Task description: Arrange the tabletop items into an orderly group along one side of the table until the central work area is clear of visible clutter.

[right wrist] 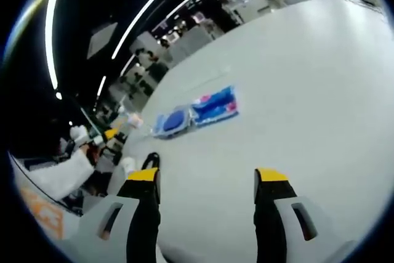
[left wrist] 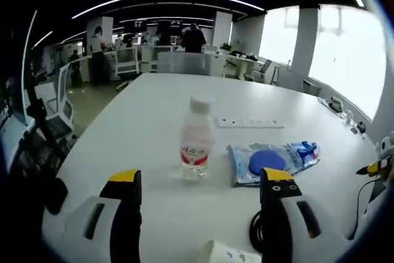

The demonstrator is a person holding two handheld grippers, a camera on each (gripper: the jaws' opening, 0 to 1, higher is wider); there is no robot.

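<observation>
Left gripper (left wrist: 202, 184) nearest, jaws spread wide, nothing between them, low over the white counter (left wrist: 148, 115). Right gripper (right wrist: 207, 183) likewise parted and empty above the same counter. Blue plastic packet (left wrist: 274, 159) lies flat just right of centre in the left gripper view; in the right gripper view it sits ahead of the jaws. Small clear water bottle (left wrist: 196, 145) stands upright just left of the packet. White power strip (left wrist: 249, 122) lies beyond both.
</observation>
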